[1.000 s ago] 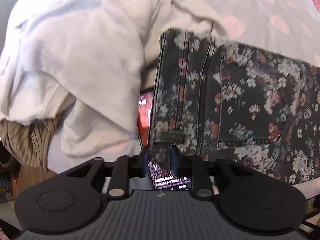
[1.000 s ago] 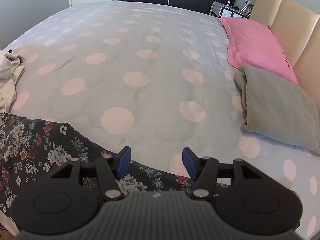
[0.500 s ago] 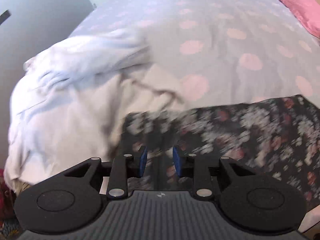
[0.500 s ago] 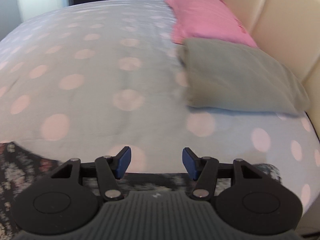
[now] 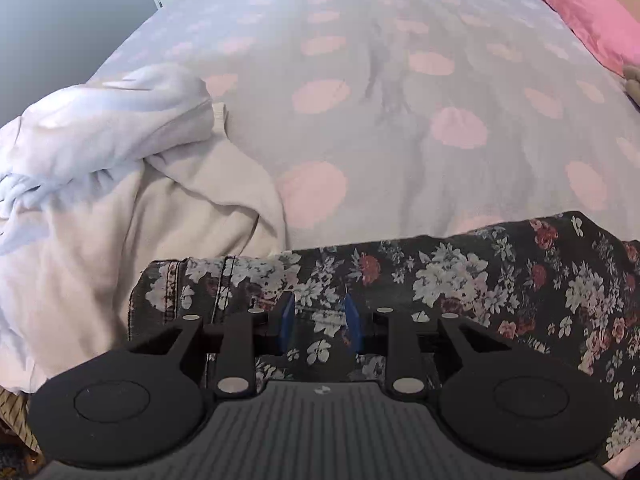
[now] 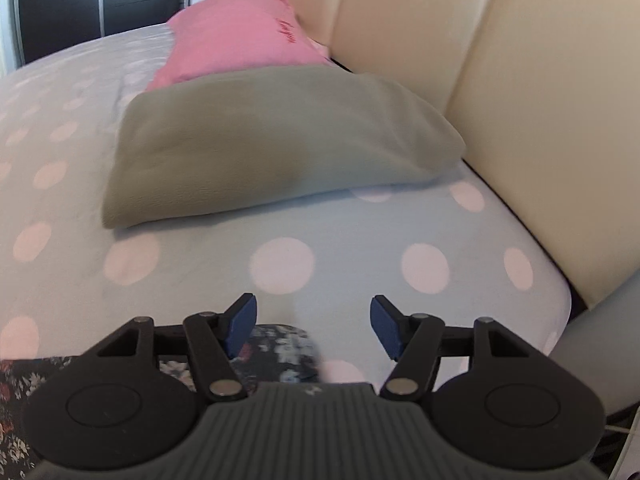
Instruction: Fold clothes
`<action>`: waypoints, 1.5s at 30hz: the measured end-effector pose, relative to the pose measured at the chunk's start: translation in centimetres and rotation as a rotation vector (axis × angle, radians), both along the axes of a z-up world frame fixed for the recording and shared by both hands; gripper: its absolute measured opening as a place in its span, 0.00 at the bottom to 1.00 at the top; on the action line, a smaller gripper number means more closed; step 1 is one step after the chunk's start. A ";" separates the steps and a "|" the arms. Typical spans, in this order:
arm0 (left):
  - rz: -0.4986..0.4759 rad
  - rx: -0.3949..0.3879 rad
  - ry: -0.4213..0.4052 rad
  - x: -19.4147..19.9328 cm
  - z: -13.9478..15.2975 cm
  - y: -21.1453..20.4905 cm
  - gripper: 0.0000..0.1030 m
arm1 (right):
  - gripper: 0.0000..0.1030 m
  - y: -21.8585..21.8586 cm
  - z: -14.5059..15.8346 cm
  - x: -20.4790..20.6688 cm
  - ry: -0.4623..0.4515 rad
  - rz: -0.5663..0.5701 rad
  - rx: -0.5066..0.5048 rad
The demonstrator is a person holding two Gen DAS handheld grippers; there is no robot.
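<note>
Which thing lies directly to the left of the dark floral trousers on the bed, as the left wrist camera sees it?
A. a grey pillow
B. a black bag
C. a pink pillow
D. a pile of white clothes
D: the pile of white clothes touches the left end of the floral trousers.

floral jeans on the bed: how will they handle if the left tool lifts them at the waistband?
Floral jeans likely floppy: they lie flat, draped along the bed. Stitched seams suggest denim, probably heavyish, so the far end should sag. Left tool stands open over them.
</note>
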State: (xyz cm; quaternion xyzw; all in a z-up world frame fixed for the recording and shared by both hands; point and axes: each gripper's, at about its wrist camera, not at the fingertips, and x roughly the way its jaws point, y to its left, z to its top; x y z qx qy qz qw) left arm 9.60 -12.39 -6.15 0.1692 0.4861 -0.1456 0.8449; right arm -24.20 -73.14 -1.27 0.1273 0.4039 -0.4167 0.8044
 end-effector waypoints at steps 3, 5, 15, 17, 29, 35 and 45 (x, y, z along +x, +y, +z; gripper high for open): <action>-0.023 0.003 -0.025 -0.1 0.0 -0.5 0.25 | 0.64 -2.2 -0.5 -1.7 -0.038 -0.055 0.045; -0.041 -0.001 -0.023 -0.2 -0.1 -0.8 0.25 | 0.64 -3.2 -1.9 -2.2 -0.033 -0.036 0.157; -0.051 0.025 0.082 0.7 -2.0 -1.1 0.25 | 0.70 -4.7 -9.4 -4.7 -0.010 -0.052 0.453; -0.043 0.038 0.100 0.9 -2.5 -1.0 0.25 | 0.70 -4.5 -10.6 -5.2 -0.017 -0.055 0.477; -0.040 0.092 0.148 0.9 -4.9 -0.7 0.25 | 0.92 -2.1 -12.1 -3.6 0.020 0.007 0.418; -0.038 0.106 0.152 0.9 -4.7 -0.9 0.26 | 0.36 -1.7 -10.8 -4.7 -0.014 -0.037 0.445; -0.025 0.141 0.081 0.3 -2.1 -0.4 0.26 | 0.22 0.8 -3.4 -4.1 -0.133 0.055 0.423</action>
